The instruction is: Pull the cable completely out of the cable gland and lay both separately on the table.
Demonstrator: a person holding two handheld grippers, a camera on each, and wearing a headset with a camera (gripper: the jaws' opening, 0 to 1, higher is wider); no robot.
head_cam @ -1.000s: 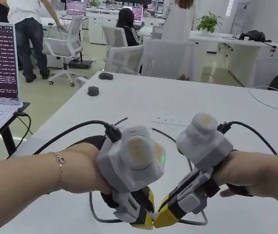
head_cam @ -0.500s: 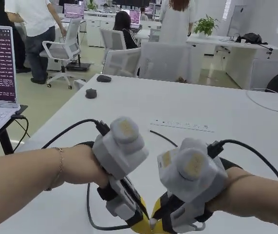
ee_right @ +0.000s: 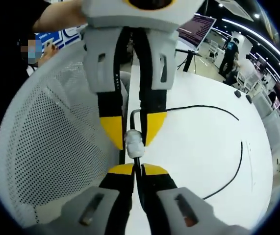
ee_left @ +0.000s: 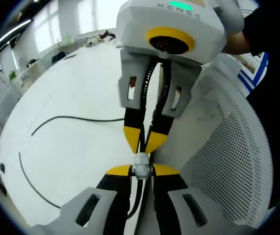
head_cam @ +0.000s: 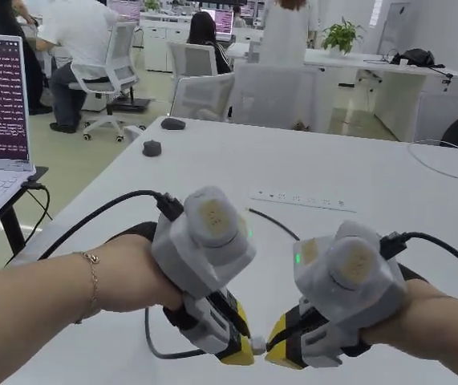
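The left gripper (ee_left: 140, 170) was clamped on the white cable gland (ee_left: 140, 165), its two yellow-tipped jaws pressed against the gland's sides. In the left gripper view the black cable (ee_left: 135, 193) ran out of the gland and back between those jaws. The right gripper (ee_left: 143, 142) faced it tip to tip, its jaws drawn together on the cable just beside the gland's other end. The right gripper view showed the same hold from the far side: the thin black line left the gland and passed straight into that gripper's pinched yellow tips. So the cable was threaded through the gland, and neither piece lay on the surface (head_cam: 309, 160). Both were held just above its near edge, close to the person's body. A stretch of black cable curved away across the white top behind the two grippers. In the head view the person's forearms came in from the left and right, with a thin bracelet (head_cam: 92, 273) on the left wrist. The two grey gripper bodies angled down and inward until their tips almost met at the bottom of the picture. Farther back on the surface lay a white power strip (head_cam: 301, 199) and two dark computer mice (head_cam: 154, 149). An open laptop (head_cam: 0, 104) stood on a separate stand to the left. A white perforated chair back (ee_right: 51, 142) showed beside the jaws in both gripper views.
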